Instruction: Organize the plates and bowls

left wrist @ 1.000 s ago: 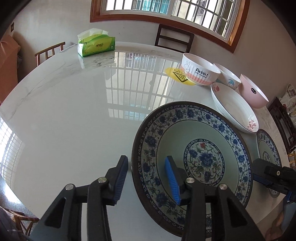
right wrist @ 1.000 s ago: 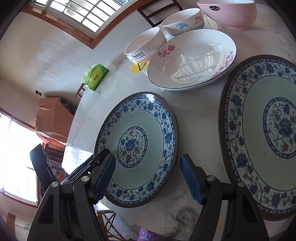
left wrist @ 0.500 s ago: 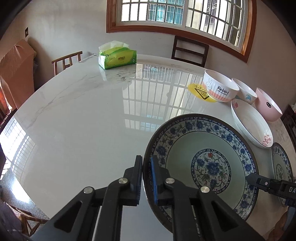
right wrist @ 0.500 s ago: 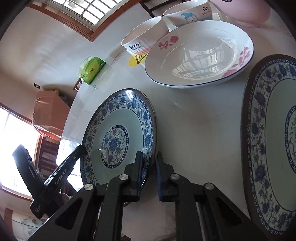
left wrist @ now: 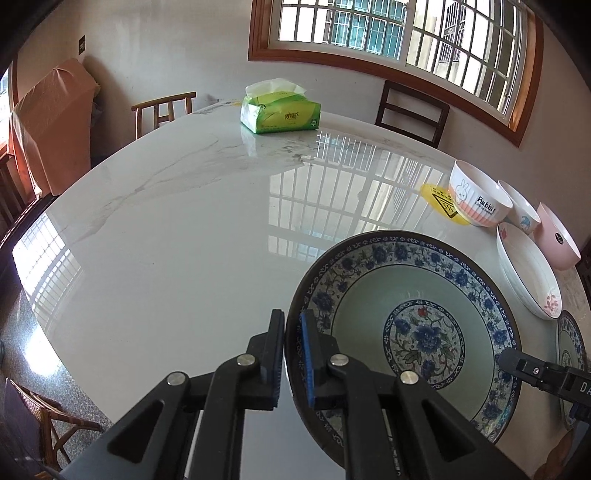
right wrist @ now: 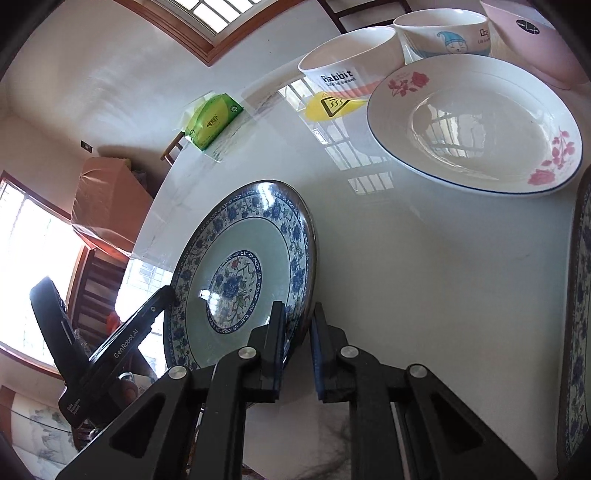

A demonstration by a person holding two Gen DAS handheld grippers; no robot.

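Observation:
A blue-and-white floral plate [left wrist: 413, 295] is held up off the white marble table [left wrist: 184, 236]. My left gripper [left wrist: 291, 350] is shut on its left rim. My right gripper [right wrist: 297, 339] is shut on the opposite rim of the same plate [right wrist: 240, 258]. A second blue floral plate [right wrist: 580, 295] lies flat at the right. A white plate with red roses [right wrist: 476, 122] lies behind it. A white Rabbit bowl [left wrist: 480, 201], a white bowl with a blue cartoon [right wrist: 443, 35] and a pink bowl [left wrist: 557, 238] stand along the right side.
A green tissue pack [left wrist: 280, 112] sits at the far side of the table. A yellow warning sticker [left wrist: 441, 201] lies beside the Rabbit bowl. Wooden chairs [left wrist: 412, 110] stand around the table. The table's near edge runs just below both grippers.
Both grippers closed from open onto opposite rims of the floral plate. The plate has since risen off the table and tilted.

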